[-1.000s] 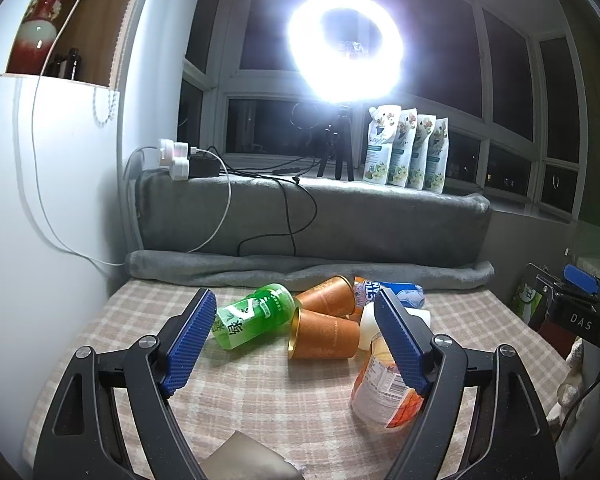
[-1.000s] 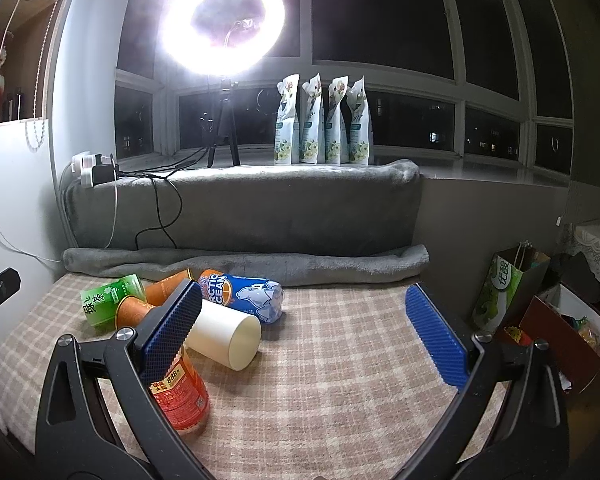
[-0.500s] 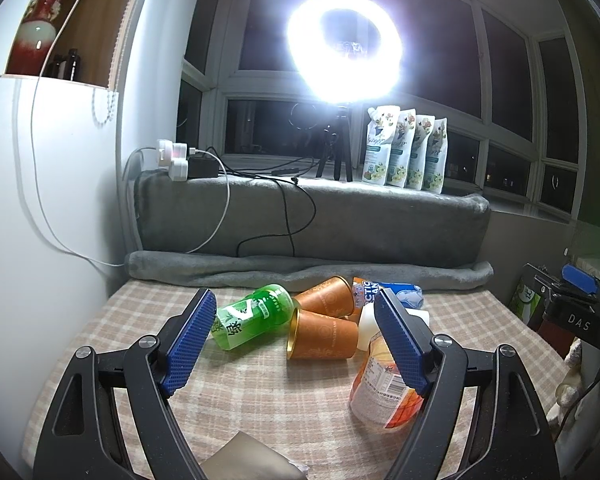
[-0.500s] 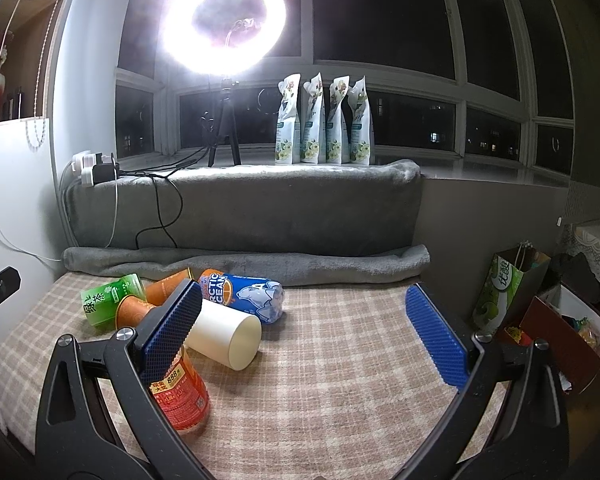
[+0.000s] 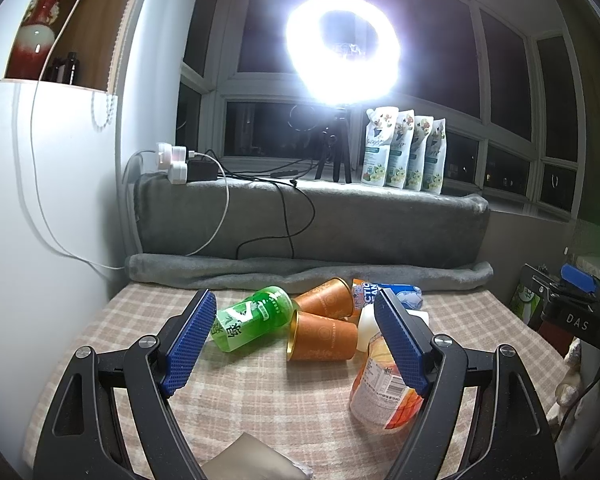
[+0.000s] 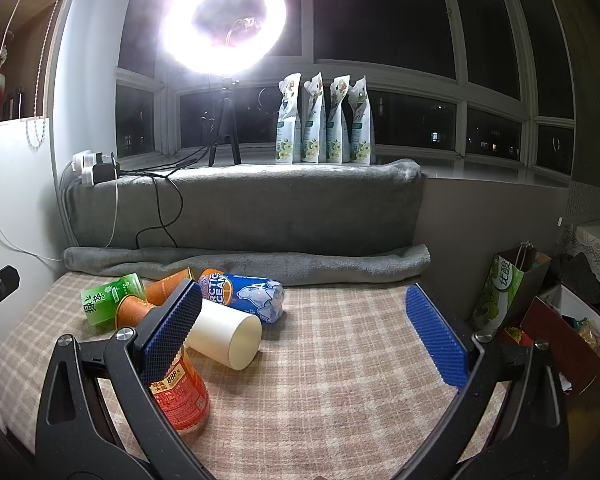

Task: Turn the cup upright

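Several cups lie on their sides on the checked tablecloth (image 5: 260,392). A copper cup (image 5: 324,341) lies with its mouth to the left, a second copper cup (image 5: 326,303) behind it. A white cup (image 6: 226,332) lies with its mouth toward me in the right wrist view. A green cup (image 5: 252,316) lies at the left. My left gripper (image 5: 296,344) is open and empty, held above the table in front of the copper cups. My right gripper (image 6: 304,336) is open and empty, with the white cup just inside its left finger.
A blue "Arctic Ocean" bottle (image 6: 244,293) lies behind the white cup. An orange-labelled bottle (image 6: 180,392) lies near the front. A grey blanket roll (image 6: 244,264) lines the table's back. A ring light (image 5: 342,46) glares above. Bags and a box (image 6: 572,332) stand right of the table.
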